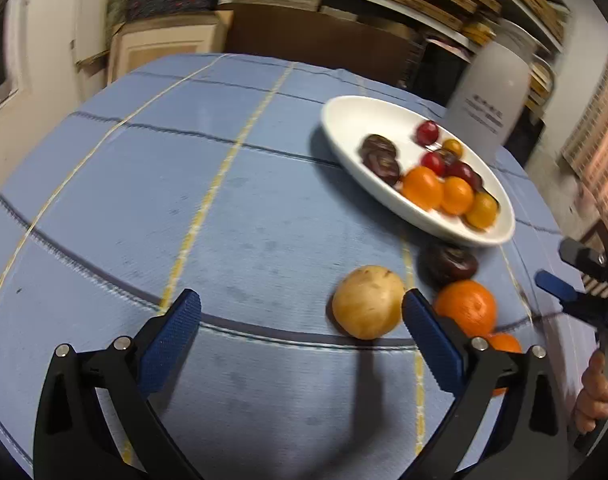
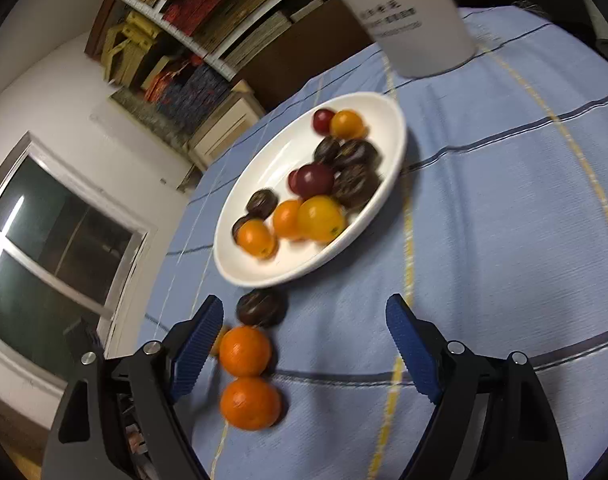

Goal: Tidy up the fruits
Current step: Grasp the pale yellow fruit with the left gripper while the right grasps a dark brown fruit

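Observation:
A white oval plate [image 1: 344, 120] [image 2: 263, 276] holds several oranges, red and dark fruits. On the blue cloth in front of it lie a pale yellow fruit [image 1: 366, 302], a dark fruit [image 1: 448, 265] [image 2: 261, 307] and two oranges [image 1: 466, 306] [image 2: 245, 351] [image 2: 249, 403]. My left gripper [image 1: 301, 320] is open and empty; the yellow fruit lies just inside its right finger. My right gripper [image 2: 304, 328] is open and empty, with the two oranges near its left finger. It also shows at the left wrist view's right edge [image 1: 564, 280].
A tall white bottle [image 1: 492, 92] [image 2: 408, 12] stands behind the plate. The table carries a blue checked cloth [image 1: 183, 180] [image 2: 504, 200]. Shelves, boxes and a window lie beyond the table edge.

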`<state>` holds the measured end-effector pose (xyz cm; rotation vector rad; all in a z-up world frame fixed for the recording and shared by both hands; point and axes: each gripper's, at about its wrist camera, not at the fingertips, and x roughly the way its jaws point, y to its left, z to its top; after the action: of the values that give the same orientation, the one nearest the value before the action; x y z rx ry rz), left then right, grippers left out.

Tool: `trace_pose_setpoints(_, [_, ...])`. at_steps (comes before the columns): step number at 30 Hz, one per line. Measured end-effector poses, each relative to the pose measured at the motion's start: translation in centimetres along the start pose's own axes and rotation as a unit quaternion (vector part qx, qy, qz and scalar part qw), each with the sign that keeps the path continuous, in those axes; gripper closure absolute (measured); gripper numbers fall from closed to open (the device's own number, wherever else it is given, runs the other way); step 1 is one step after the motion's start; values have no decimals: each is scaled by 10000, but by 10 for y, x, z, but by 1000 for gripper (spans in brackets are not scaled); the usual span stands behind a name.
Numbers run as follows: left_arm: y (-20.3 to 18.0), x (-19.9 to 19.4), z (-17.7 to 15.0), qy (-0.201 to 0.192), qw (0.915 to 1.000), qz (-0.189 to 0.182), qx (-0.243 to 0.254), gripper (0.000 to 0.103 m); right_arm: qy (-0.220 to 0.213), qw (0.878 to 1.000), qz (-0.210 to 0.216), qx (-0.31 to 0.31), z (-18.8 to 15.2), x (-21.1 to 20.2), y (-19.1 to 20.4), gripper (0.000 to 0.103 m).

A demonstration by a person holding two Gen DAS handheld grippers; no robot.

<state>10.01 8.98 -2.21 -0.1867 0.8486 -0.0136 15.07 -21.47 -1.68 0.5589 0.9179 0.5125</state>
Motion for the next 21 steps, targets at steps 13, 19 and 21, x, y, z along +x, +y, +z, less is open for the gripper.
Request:
trace_pose_setpoints(13, [-26,21,1,241,9972,213,677,4,52,9996,96,250,2,1,-8,19])
trace_pose_setpoints(19, [-41,21,-7,318,9931,82,1126,51,164,9997,183,-26,-4,11,8,19])
trace_pose_setpoints(21, [-45,21,-7,311,9921,58,1215,58,257,9993,210,-160,-7,19,20,20])
